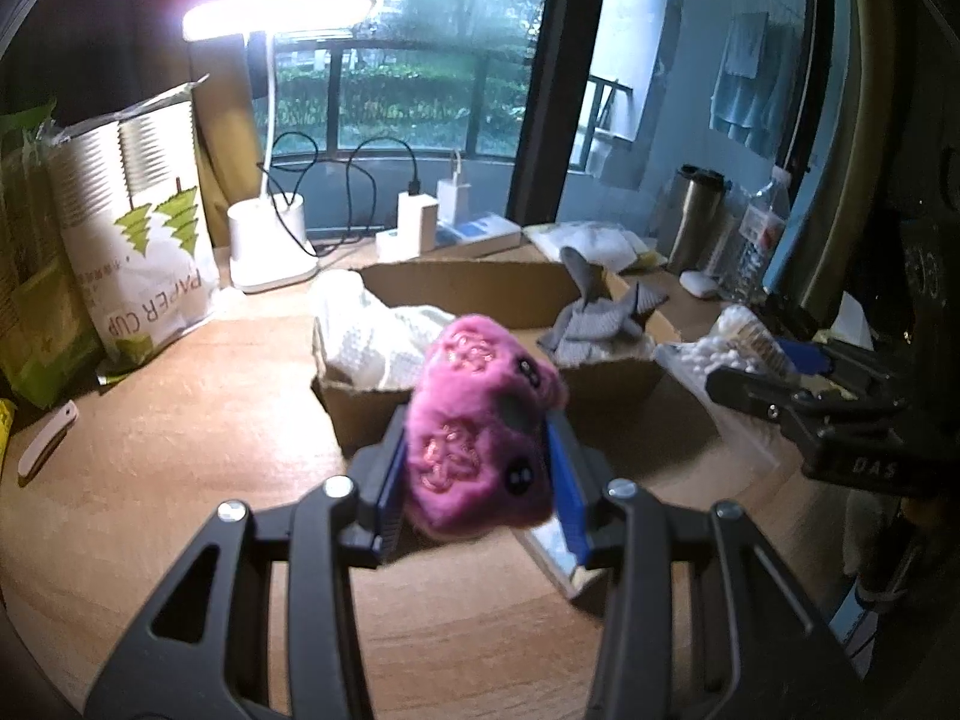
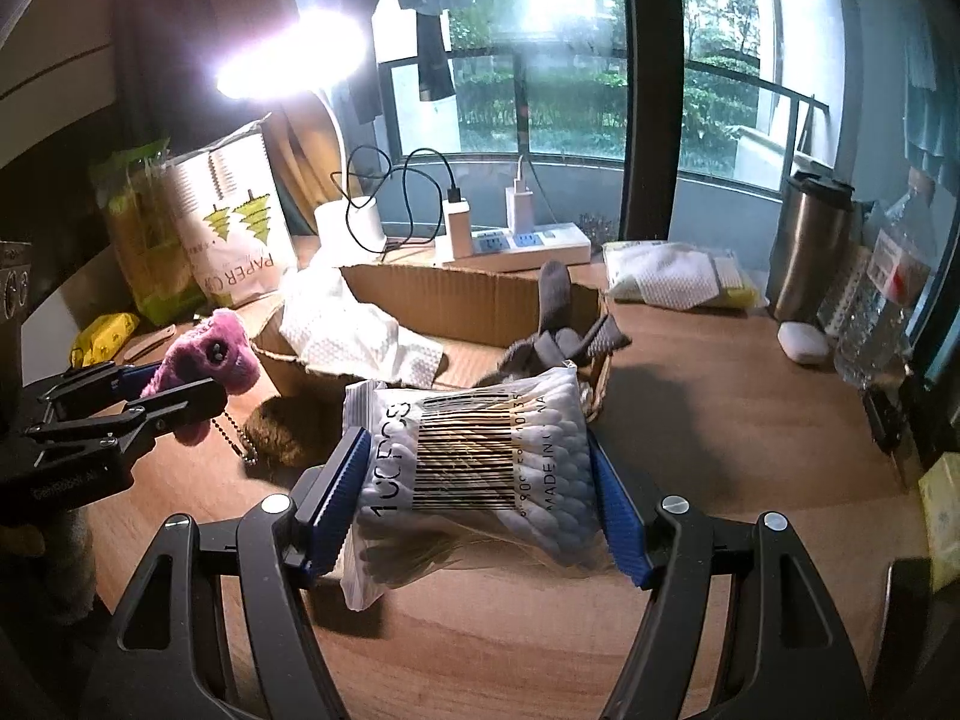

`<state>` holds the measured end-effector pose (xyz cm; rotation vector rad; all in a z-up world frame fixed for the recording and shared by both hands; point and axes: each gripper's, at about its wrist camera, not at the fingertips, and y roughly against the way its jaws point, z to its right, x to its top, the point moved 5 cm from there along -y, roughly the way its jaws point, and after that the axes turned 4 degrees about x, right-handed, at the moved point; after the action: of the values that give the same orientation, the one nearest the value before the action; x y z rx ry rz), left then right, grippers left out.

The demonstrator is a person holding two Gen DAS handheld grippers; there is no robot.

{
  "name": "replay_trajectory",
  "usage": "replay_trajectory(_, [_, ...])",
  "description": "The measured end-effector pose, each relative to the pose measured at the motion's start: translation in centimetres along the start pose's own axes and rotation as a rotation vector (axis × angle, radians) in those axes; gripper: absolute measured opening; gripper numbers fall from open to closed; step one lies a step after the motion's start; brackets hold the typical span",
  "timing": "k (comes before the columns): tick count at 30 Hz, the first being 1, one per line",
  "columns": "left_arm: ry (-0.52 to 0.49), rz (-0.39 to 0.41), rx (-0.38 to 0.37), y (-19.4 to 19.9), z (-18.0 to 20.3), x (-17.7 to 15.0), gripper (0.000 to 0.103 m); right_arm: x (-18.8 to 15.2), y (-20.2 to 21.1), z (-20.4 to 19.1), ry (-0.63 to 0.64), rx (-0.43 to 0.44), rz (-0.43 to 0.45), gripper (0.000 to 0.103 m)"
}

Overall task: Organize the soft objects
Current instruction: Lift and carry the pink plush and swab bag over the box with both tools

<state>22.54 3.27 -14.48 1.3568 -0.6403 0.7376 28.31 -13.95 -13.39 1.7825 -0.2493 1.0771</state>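
While the left gripper (image 1: 480, 468) pinches one pink plush toy (image 1: 480, 426), the right gripper (image 2: 477, 480) clamps one cotton-swab pack (image 2: 474, 468).

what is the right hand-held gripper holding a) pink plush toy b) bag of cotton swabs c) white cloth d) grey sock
b: in the right wrist view the right hand-held gripper has its blue pads pressed on both sides of the bag of cotton swabs, while the pink plush toy sits in the left hand-held gripper.
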Motion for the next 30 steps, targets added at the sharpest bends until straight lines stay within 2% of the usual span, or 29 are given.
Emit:
replay_trajectory(19, [0.056,0.047,-0.03,-1.0,-2.6,2.3,0.043,3.8,-1.9,-2.4,0.053,0.004,0.016,0.073])
replay_trajectory(30, [0.063,0.079,0.012,-2.0,-4.5,3.5,0.043,5.2,-4.5,-2.7,0.064,0.004,-0.002,0.073])
